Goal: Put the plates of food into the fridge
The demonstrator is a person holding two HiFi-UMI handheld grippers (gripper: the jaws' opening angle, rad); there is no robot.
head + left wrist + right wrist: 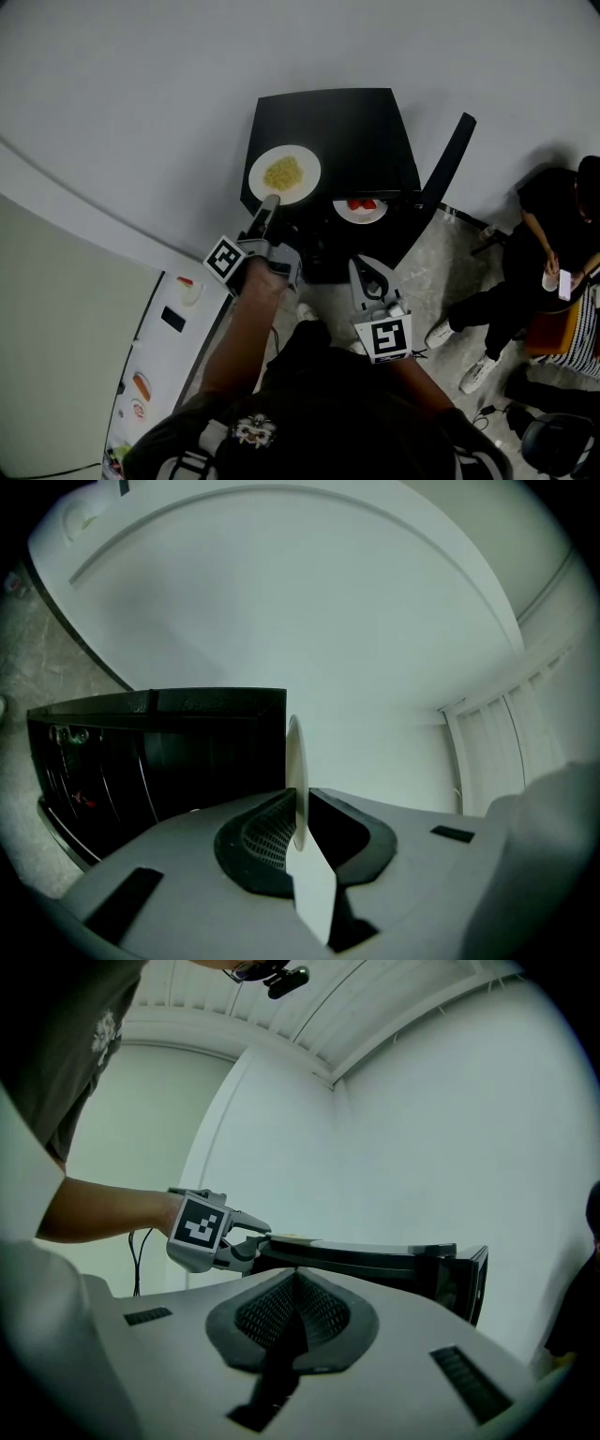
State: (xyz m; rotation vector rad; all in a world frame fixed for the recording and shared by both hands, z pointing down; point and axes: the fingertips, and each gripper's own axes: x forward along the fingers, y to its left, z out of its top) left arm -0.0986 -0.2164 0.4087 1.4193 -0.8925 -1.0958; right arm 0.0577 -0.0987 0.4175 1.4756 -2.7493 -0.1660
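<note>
Head view: plate of yellow food (285,174) sits on top of the black fridge (356,131), its near rim pinched in the narrow jaws of the left gripper (269,202). Fridge opening likely lies below and right of that plate. Right gripper (364,267) is closed and empty, farther off.

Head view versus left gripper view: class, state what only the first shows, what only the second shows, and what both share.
Head view only: the yellow food on the white plate, the right gripper, shut and empty, and a seated person. Left gripper view only: what look like wire shelves inside the fridge. Both: the black fridge, and the white plate clamped at its rim by the left gripper.
</note>
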